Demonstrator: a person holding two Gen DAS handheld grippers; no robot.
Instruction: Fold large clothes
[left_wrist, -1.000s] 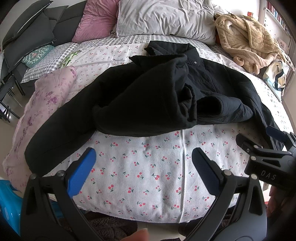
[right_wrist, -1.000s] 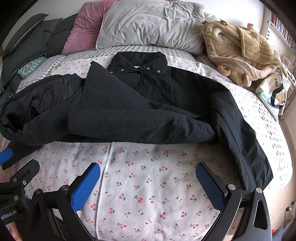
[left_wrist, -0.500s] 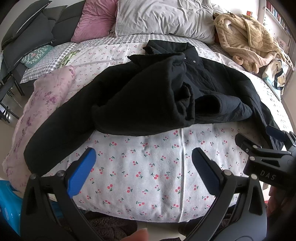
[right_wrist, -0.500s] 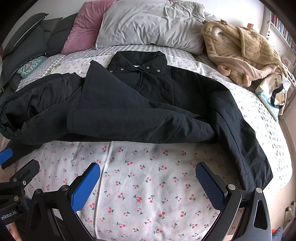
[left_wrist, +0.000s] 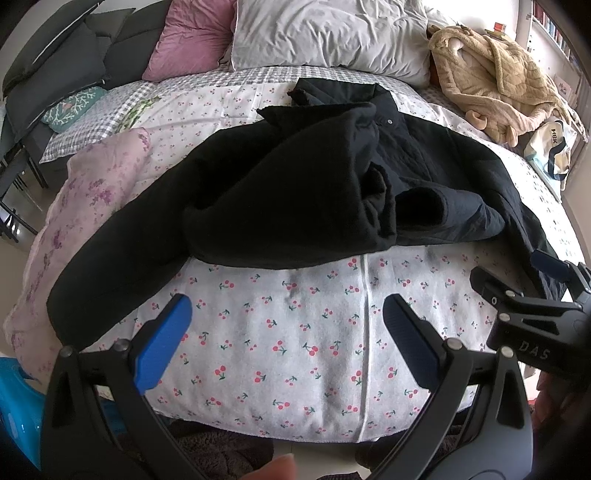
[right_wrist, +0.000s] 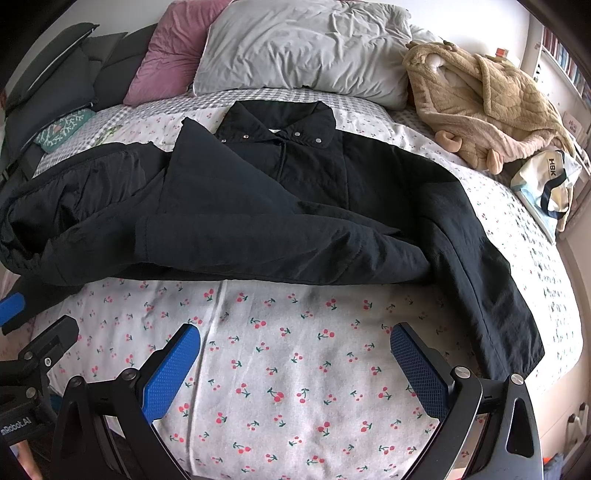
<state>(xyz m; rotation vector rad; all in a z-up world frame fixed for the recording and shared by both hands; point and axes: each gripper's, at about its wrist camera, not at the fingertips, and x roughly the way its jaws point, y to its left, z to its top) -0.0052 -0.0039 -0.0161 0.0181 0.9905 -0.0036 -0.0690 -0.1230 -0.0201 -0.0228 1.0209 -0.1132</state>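
Observation:
A large black jacket (left_wrist: 295, 192) lies on the cherry-print bed sheet (left_wrist: 295, 332), collar towards the pillows. Its lower part is folded up over the body, and one sleeve trails to the left bed edge. In the right wrist view the jacket (right_wrist: 280, 206) shows its snap collar and a sleeve (right_wrist: 491, 295) running down to the right. My left gripper (left_wrist: 284, 332) is open and empty above the sheet near the bed's front edge. My right gripper (right_wrist: 295, 362) is open and empty, also short of the jacket. The right gripper also shows in the left wrist view (left_wrist: 535, 314).
A grey pillow (left_wrist: 332, 33) and a pink pillow (left_wrist: 188, 40) lie at the head. A beige fleece garment (left_wrist: 495, 77) and a white tote bag (left_wrist: 554, 147) sit at the right. A pink floral blanket (left_wrist: 74, 221) hangs at the left edge.
Both views have shifted very slightly. The jacket and both grippers stay as they were.

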